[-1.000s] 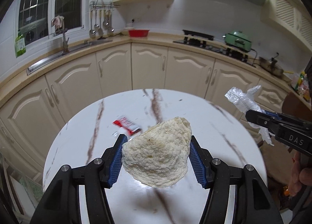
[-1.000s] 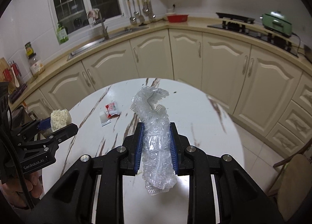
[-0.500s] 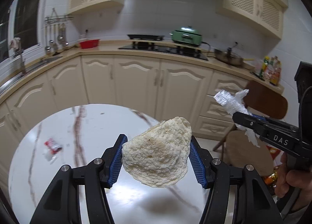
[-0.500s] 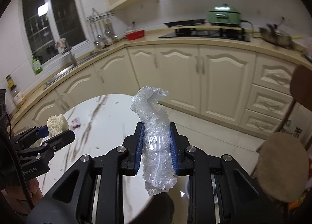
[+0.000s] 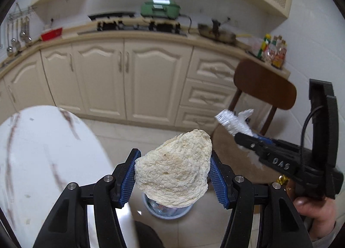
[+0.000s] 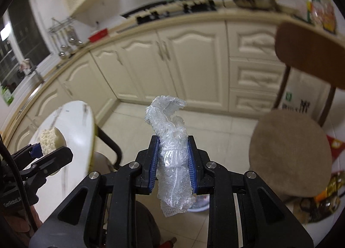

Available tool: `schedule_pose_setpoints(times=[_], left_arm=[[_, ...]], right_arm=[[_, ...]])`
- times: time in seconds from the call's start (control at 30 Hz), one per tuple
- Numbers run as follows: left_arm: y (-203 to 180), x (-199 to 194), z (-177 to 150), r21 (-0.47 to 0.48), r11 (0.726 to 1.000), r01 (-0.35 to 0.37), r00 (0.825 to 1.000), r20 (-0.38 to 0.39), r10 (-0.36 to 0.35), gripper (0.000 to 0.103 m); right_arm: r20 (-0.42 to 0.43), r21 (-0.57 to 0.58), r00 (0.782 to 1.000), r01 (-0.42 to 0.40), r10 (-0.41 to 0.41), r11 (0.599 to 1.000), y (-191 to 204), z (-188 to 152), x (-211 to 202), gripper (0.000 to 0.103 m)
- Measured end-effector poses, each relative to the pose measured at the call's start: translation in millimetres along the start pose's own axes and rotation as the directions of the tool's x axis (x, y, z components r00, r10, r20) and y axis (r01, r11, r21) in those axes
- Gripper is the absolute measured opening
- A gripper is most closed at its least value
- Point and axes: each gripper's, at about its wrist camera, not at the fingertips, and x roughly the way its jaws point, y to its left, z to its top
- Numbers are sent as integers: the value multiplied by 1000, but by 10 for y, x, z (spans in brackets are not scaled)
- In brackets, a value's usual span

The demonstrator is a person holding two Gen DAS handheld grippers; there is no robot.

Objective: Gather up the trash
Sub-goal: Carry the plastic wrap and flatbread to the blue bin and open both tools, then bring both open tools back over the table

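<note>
fingers (image 5: 129, 180) of the left gripper (image 5: 172, 174) pinch a crumbly white lump (image 5: 174, 170), light and brittle, by its sides; the right gripper (image 6: 172, 161) squeezes a limp plastic wrap (image 6: 173, 161) mid-length. both hang over what is probably a bin (image 5: 168, 212) on the floor.

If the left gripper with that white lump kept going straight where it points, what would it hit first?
Probably the small bin on the floor: its rim shows just beyond the white lump in the left gripper. Depth is unclear.
</note>
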Motion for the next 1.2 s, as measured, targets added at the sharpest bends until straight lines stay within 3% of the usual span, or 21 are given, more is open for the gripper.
schedule_pose_setpoints(times=[0.23,0.4,0.7,0.77,0.83,0.9,1.0,1.07,1.2], left_arm=[[-133,752,139,13,1000,-4,990,-143,6,58],[-246,1495,500,4,1000,-23,975,-219,23,59],[-414,2704,711,-16,996,-86,934,-348,75,62],[-431,2852,755,-11,994,-109,927,-363,97,86],[-456,2950,793,-12,993,-119,926,-363,107,102],[-478,2972,803,-3,992,-126,925,-362,117,102],[-492,2989,755,9,990,-140,922,-364,134,102],[-525,2998,756,16,989,-147,922,-360,143,102],[-596,2899,754,32,988,-149,929,-338,151,102]], right_arm=[[-131,90,991,6,6,996,-502,-219,629,23],[-228,131,973,5,25,991,-734,-386,1101,23],[-351,208,933,-1,76,978,-1062,-643,1852,24],[-368,221,926,-4,87,975,-1107,-696,1957,26],[-376,243,921,-8,102,970,-1160,-736,2030,27],[-378,269,917,-20,124,963,-1204,-771,2070,32],[-376,283,917,-19,130,959,-1256,-795,2101,52],[-366,301,921,-18,133,954,-1289,-801,2092,81],[-345,321,934,21,96,947,-1350,-811,2038,100]])
